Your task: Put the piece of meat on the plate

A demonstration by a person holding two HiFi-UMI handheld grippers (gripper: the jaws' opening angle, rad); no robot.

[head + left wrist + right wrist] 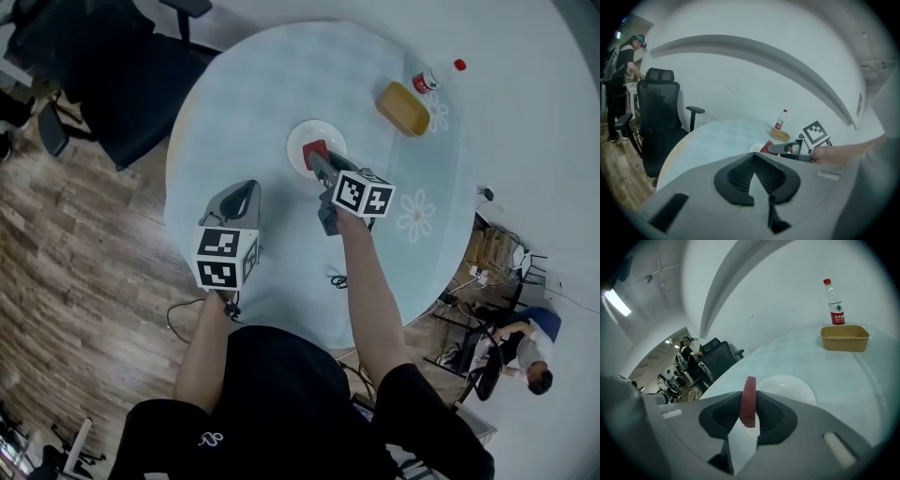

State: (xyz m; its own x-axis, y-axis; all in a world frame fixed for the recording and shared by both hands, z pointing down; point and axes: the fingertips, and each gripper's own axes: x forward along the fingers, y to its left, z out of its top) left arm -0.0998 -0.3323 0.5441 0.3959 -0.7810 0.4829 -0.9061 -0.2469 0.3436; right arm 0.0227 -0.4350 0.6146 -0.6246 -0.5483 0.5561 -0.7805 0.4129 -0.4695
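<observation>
A flat red piece of meat (749, 401) stands on edge between the pads of my right gripper (749, 405), which is shut on it. In the head view the meat (313, 149) hangs just over the white plate (328, 136) at the middle of the round table, with the right gripper (317, 159) reaching in from the near side. The left gripper view shows the meat (768, 146) above the plate (755, 148). My left gripper (249, 187) hovers over bare cloth left of the plate, its jaws together and holding nothing.
A yellow tub (403, 108) and a red-capped water bottle (435, 78) sit at the table's far right. A black office chair (112, 75) stands beyond the left edge. The table (234, 112) has a pale blue cloth with flower prints near the right edge.
</observation>
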